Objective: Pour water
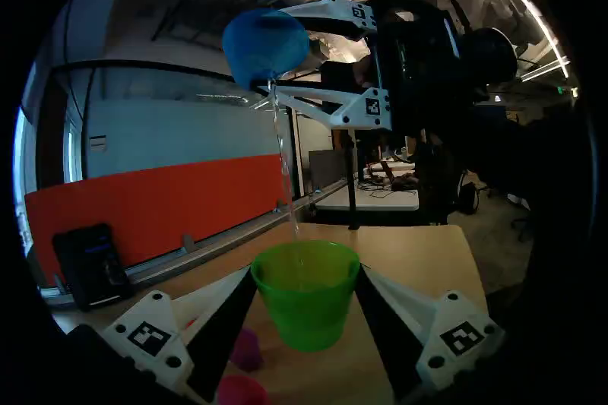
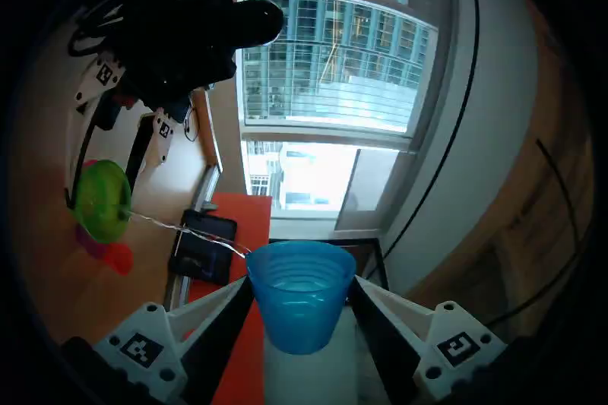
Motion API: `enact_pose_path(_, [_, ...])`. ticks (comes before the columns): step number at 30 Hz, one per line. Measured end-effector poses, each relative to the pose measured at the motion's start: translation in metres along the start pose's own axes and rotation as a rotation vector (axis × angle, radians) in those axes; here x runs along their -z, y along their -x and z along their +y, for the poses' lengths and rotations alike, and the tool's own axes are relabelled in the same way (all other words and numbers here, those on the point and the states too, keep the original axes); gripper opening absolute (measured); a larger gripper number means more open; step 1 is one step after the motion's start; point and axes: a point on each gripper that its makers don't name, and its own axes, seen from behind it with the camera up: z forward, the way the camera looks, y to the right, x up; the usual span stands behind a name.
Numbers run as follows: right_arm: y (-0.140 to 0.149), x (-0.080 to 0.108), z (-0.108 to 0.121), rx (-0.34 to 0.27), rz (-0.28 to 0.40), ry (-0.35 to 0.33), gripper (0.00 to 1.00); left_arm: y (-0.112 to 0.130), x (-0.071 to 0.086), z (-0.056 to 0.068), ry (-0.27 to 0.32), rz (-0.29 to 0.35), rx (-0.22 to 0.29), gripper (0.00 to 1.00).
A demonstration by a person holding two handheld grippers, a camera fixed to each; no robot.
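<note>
- The right gripper (image 2: 300, 283) is clenched on a blue plastic cup (image 2: 300, 314), one finger pressing each side. The cup is tipped, and a thin stream of water (image 1: 283, 162) leaves its rim.
- The left gripper (image 1: 305, 276) grips a green plastic cup (image 1: 305, 310) upright between its fingers, above a light wooden table (image 1: 425, 253).
- Seen from the left gripper, the blue cup hangs high above and slightly to the left. The stream falls into the back of the green cup's mouth.
- Seen from the right gripper, the green cup sits well off to the left, and the stream arcs across to it.
- To pour well, I judge the tilt should be kept gentle so the stream stays thin, and the green cup held level and steady under it. Bringing the two cups nearer would cut splashing.
- The stream lands near the green cup's far rim, so a small drift could spill water on the table, where two small pink cups (image 1: 247, 352) sit below the left gripper.
</note>
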Motion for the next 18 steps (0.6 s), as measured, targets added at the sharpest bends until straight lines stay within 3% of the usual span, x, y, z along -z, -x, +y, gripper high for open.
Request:
enact_pose_path(14, [-0.015,-0.005,-0.009,0.167,0.007,-0.010,0.89,0.003,-0.003,-0.003,-0.003,-0.002,0.008,0.87])
enact_pose_path(18, [-0.019,-0.006,-0.015,0.186,0.012,-0.017,0.89,0.003,-0.002,-0.005,-0.008,-0.003,0.008,0.87])
